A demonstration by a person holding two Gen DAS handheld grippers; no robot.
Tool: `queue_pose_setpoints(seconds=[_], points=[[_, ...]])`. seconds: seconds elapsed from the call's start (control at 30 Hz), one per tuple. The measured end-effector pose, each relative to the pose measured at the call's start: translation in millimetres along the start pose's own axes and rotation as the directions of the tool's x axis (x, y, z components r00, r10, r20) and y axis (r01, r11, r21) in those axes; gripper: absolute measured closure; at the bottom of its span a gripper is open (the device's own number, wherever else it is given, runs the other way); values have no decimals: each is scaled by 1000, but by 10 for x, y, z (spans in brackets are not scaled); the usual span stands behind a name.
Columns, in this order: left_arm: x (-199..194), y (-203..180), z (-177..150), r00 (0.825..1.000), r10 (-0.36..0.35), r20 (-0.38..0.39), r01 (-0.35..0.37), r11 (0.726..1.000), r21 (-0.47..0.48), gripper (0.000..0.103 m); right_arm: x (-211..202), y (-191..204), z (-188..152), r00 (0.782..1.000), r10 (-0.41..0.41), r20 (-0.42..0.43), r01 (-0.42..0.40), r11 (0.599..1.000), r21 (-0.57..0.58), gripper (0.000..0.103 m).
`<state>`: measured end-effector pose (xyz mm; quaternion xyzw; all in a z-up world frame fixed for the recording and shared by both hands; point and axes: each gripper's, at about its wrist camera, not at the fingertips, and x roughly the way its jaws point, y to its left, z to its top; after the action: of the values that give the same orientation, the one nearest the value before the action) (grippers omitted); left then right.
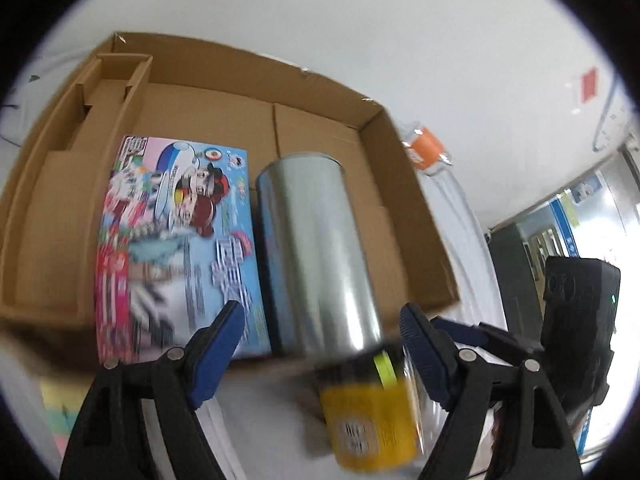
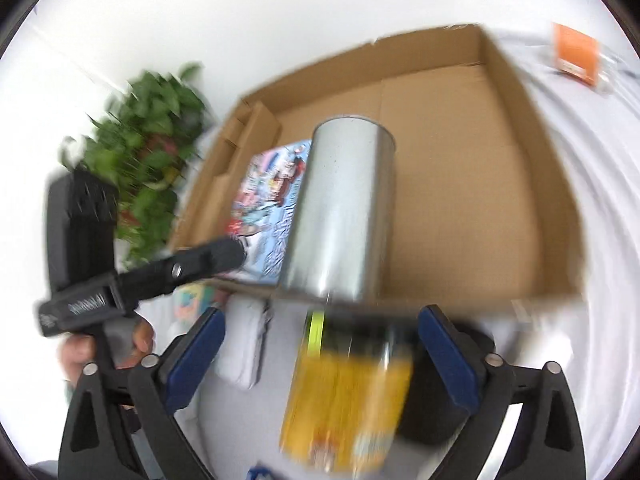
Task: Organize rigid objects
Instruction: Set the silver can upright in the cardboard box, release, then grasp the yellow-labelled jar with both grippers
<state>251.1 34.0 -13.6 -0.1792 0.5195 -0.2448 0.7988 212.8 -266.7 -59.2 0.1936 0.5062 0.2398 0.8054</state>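
Note:
A shallow cardboard box [image 1: 416,216] [image 2: 532,208] lies on a white-covered table. Inside it lie a colourful cartoon box [image 1: 176,240] [image 2: 268,192] and a silver cylindrical can [image 1: 316,256] [image 2: 340,208] side by side. A yellow-labelled jar with a dark lid [image 1: 368,412] [image 2: 348,396] sits on the table just in front of the box. My left gripper [image 1: 320,340] is open, hovering over the box's near edge above the jar. My right gripper [image 2: 320,344] is open, its fingers on either side of the jar, not touching it. All of it is motion-blurred.
A clear packet with an orange label [image 1: 426,148] [image 2: 576,54] lies beyond the box. A green leafy plant [image 2: 148,152] stands left of the box. A pastel-coloured item [image 2: 192,300] and a white flat object [image 2: 244,344] lie at the front left.

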Motion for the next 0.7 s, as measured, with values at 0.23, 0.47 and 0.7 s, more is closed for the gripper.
queue_pose_setpoints(seconds=[0.23,0.47,0.7], points=[[245,20,-658,979,-165,-124,155,984,-86,26,-20,-58,-521,999,-19,-46,20,1000,4,11],[461,304,-773,960,-241,-140,208,954,-217,31,231,-202,-609,993,-37,-116,43,998,46,19],[625,179,-751,931,-305,-200,263,941,-211,26,595,40,-683,982,-101,-158,98,995,-24,17]])
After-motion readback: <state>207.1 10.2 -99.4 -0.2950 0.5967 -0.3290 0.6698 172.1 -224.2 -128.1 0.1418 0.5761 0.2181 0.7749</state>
